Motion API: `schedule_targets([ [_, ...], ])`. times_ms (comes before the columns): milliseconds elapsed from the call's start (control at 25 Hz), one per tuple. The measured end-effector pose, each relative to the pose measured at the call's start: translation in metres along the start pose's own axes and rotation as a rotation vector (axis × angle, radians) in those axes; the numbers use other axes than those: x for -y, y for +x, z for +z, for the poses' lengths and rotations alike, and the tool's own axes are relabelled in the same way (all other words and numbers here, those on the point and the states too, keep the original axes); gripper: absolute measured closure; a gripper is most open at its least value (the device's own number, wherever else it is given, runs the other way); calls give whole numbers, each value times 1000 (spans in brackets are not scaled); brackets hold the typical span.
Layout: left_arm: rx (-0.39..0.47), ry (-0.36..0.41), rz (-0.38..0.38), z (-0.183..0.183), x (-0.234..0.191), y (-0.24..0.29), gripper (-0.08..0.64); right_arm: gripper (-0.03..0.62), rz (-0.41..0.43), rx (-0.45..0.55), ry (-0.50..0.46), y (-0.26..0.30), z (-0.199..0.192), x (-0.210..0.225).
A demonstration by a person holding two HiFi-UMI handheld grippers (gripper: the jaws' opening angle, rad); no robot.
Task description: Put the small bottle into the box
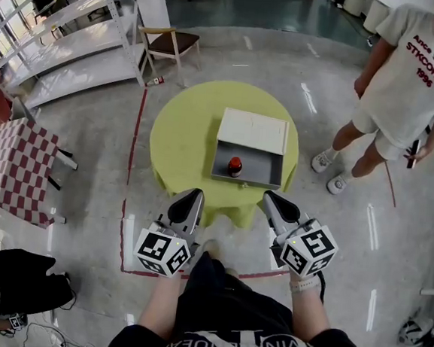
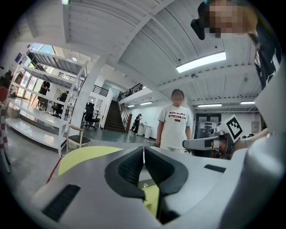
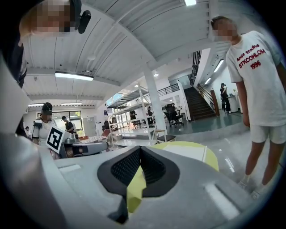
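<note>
A small dark bottle with a red cap (image 1: 235,166) stands upright inside the open grey box (image 1: 259,167), whose white lid (image 1: 253,130) lies back behind it. The box rests on a round yellow-green table (image 1: 182,139). My left gripper (image 1: 193,198) and right gripper (image 1: 271,199) hover side by side just before the table's near edge, short of the box. Both have their jaws pressed together with nothing between them, as the left gripper (image 2: 143,154) and right gripper (image 3: 140,152) views confirm. Only the table top shows beyond the jaws there.
A person in a white T-shirt (image 1: 410,80) stands right of the table. A wooden chair (image 1: 168,45) and white shelving (image 1: 70,35) lie behind it, a checkered table (image 1: 13,170) to the left. Red tape (image 1: 135,147) marks the floor.
</note>
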State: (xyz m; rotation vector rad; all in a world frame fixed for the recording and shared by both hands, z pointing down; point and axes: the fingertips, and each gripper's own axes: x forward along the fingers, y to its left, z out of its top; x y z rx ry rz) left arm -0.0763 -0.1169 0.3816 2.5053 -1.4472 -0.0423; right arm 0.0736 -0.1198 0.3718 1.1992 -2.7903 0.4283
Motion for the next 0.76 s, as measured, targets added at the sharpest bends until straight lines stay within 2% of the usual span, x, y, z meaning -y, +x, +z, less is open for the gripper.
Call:
schedule_targets([
  [760,-16,8,2,-5,1,-10,545,585,14,24,48,-5,-3,-8],
])
